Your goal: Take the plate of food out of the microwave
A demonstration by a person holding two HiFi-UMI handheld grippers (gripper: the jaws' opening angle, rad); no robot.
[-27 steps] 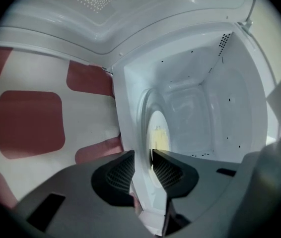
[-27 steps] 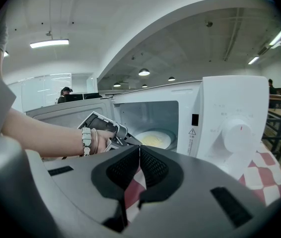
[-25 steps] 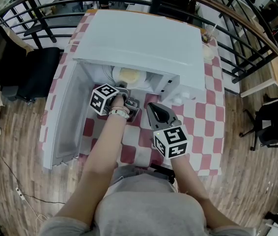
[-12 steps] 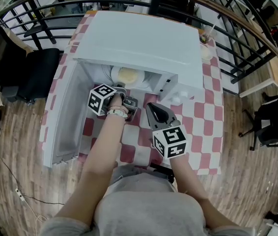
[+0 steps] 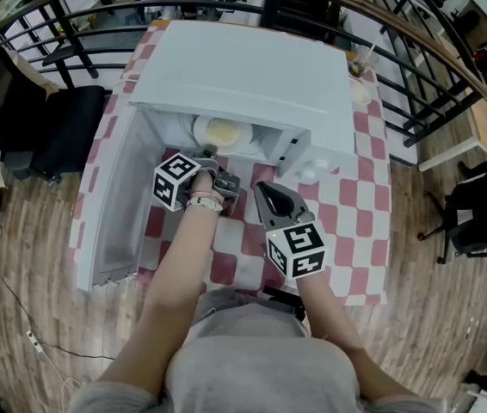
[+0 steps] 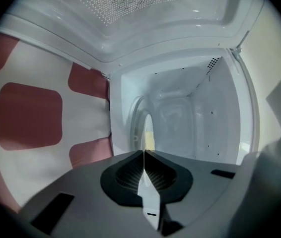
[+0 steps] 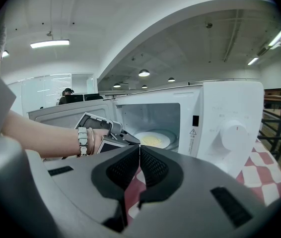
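Note:
The white microwave stands open on the checked table, its door swung out to the left. Inside lies a white plate with pale yellow food. My left gripper reaches into the opening, turned on its side. Its jaws have just been closing and are shut on the plate's near rim, which runs edge-on between the pads. In the right gripper view the plate lies beyond the left gripper. My right gripper hovers over the table in front of the microwave, shut and empty.
The microwave's control panel with a round knob is to the right of the opening. A cup stands at the table's back right corner. A metal railing curves behind the table, and a black chair stands to its left.
The left gripper's marker cube has shifted slightly left and toward me at the microwave's mouth. The right gripper has stayed where it was.

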